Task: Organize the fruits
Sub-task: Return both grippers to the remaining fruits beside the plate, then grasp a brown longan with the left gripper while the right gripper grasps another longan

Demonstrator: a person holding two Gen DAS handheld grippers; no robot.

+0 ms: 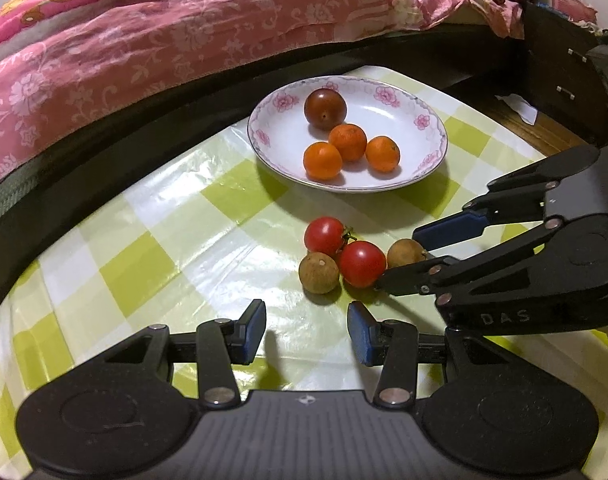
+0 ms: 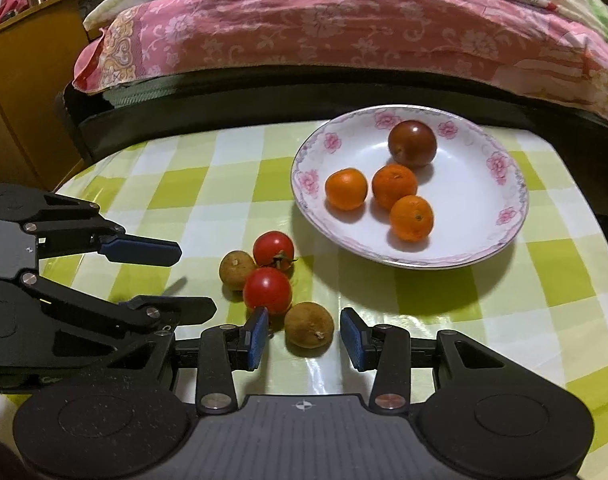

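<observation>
At the centre of the right wrist view, the right gripper [image 2: 304,334] has its blue pads spread on either side of a brown longan [image 2: 308,329], with a gap on each side, so nothing is pinched yet. Its left pad sits just beside, perhaps touching, the nearer cherry tomato [image 2: 267,291]. Behind that lie a second cherry tomato [image 2: 273,249] with a green stem and another longan [image 2: 237,265], all four bunched on the green checked tablecloth [image 2: 183,184].

In the upper right of that view stands the floral plate [image 2: 500,236], holding three small oranges [image 2: 346,189] and one dark reddish-brown fruit [image 2: 412,143].

The left gripper [image 1: 307,332], at the bottom centre of its own view, is spread wide and empty, just short of the cluster.

The risks, as I judge them: closing now could have the left pad shove the touching tomato, rolling it and scattering the cluster toward the table edge. The longan is round and hard-skinned, so an off-centre squeeze may pop it forward. The two grippers are also near each other and could collide.
</observation>
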